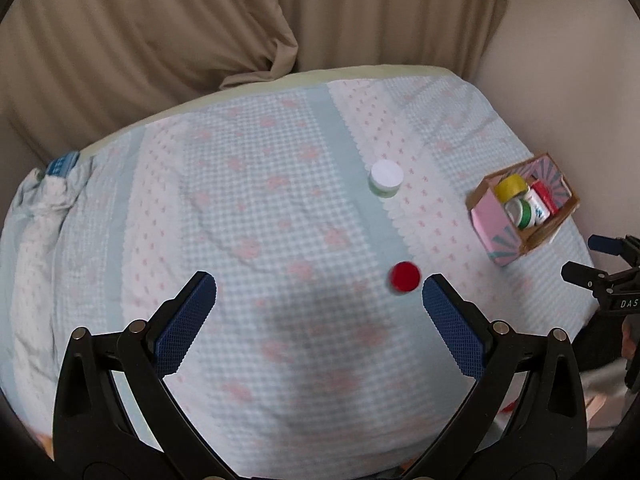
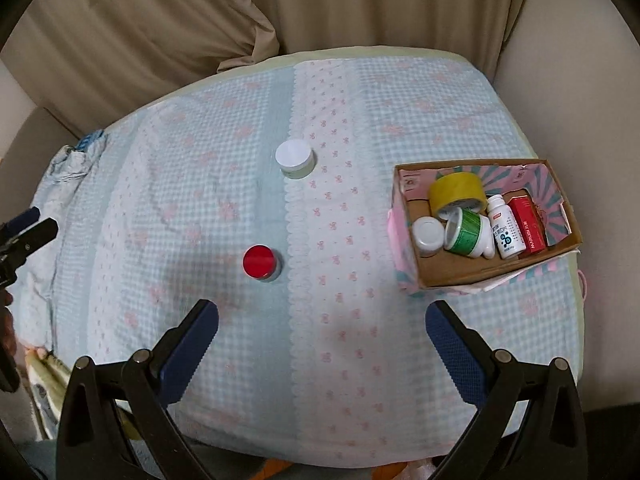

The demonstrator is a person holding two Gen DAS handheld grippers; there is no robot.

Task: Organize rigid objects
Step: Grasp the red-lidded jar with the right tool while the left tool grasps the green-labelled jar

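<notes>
A small jar with a red lid (image 1: 405,277) (image 2: 260,262) stands on the checked cloth, just ahead of my left gripper's right finger. A jar with a white lid (image 1: 385,179) (image 2: 295,159) stands farther back. A cardboard box (image 1: 486,222) (image 2: 452,276) at the right holds a yellow tape roll (image 2: 456,191), a green tape roll (image 2: 466,232), a white bottle (image 2: 506,232), a red carton (image 2: 530,226) and a white-capped jar (image 2: 427,235). My left gripper (image 1: 319,300) is open and empty above the cloth. My right gripper (image 2: 322,328) is open and empty, near the box's front left.
The light blue and pink cloth (image 1: 260,220) covers a table. Beige curtains (image 1: 160,32) hang behind it. A wall (image 1: 560,80) is at the right. The cloth bunches at the left edge (image 1: 44,208). The right gripper shows at the left view's right edge (image 1: 612,280).
</notes>
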